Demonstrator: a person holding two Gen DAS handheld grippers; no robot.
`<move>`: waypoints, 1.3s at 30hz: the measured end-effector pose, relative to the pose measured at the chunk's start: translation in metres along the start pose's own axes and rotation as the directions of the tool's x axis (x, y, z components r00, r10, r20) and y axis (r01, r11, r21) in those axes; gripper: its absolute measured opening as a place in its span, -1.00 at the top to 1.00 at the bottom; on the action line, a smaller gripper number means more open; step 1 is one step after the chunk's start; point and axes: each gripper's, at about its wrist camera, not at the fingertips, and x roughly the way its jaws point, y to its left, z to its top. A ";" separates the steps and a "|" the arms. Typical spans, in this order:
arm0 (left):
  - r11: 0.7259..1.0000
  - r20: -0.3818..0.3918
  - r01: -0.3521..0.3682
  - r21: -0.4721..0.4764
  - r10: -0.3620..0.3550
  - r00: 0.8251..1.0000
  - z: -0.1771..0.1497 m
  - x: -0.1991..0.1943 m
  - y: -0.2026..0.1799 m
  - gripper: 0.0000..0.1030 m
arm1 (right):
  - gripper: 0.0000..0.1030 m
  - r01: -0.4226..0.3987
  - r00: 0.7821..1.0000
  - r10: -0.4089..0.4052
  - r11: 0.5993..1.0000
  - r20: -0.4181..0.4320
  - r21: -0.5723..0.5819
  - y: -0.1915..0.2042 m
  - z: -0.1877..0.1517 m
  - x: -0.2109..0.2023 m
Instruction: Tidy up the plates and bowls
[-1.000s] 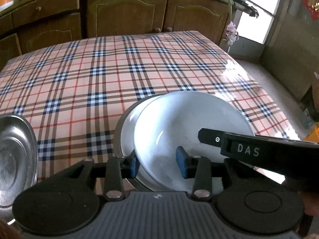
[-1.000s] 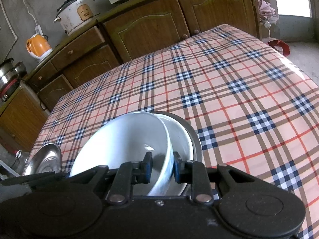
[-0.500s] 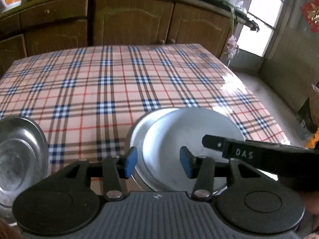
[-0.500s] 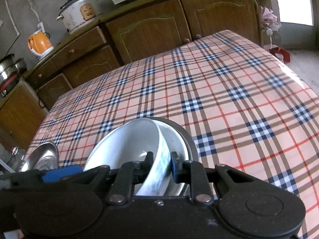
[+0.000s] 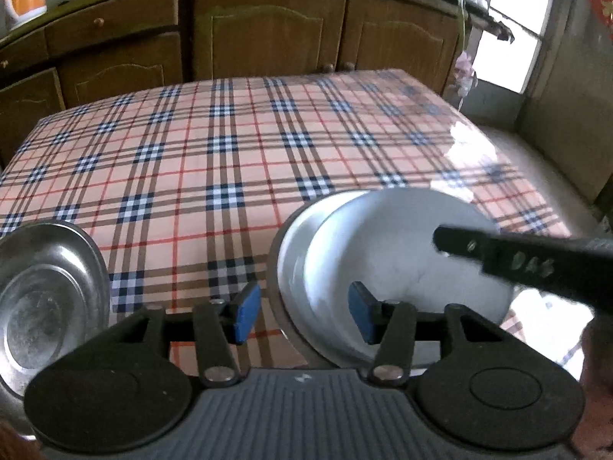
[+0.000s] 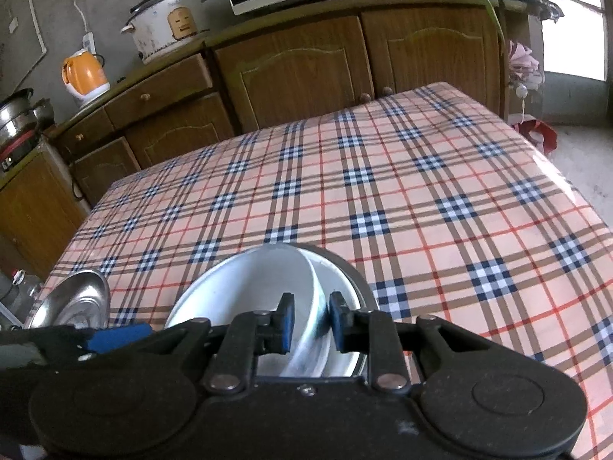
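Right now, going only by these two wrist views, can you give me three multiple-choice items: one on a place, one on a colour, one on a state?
1. Where is the lone steel plate?
A. On the counter
B. On the table, left of the bowl
C. On top of the bowl

2. What colour is the kettle?
A. Orange
B. Green
C. Black

3. How does the bowl sit?
A. Upside down
B. Broken in pieces
C. Open side up in a steel dish

Answers:
1 B: the plate lies on the cloth at the near left.
2 A: its body is orange on a white base.
3 C: the white inside shows, and the dish's rim curves round it.
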 end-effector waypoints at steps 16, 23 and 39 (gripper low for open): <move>1.000 -0.002 -0.024 -0.014 0.024 1.000 -0.002 0.005 0.004 -0.27 | 0.38 0.020 0.998 -0.019 1.000 0.062 -0.018 -0.002 0.006 -0.020; 1.000 0.011 -0.015 -0.022 0.016 1.000 -0.002 0.000 0.003 -0.33 | 0.38 0.046 0.994 -0.050 0.998 0.096 0.036 -0.018 0.006 -0.034; 0.999 0.047 -0.003 -0.048 0.006 0.999 0.001 -0.016 0.008 -0.52 | 0.35 0.079 0.992 -0.089 0.992 0.093 0.099 -0.027 -0.004 -0.045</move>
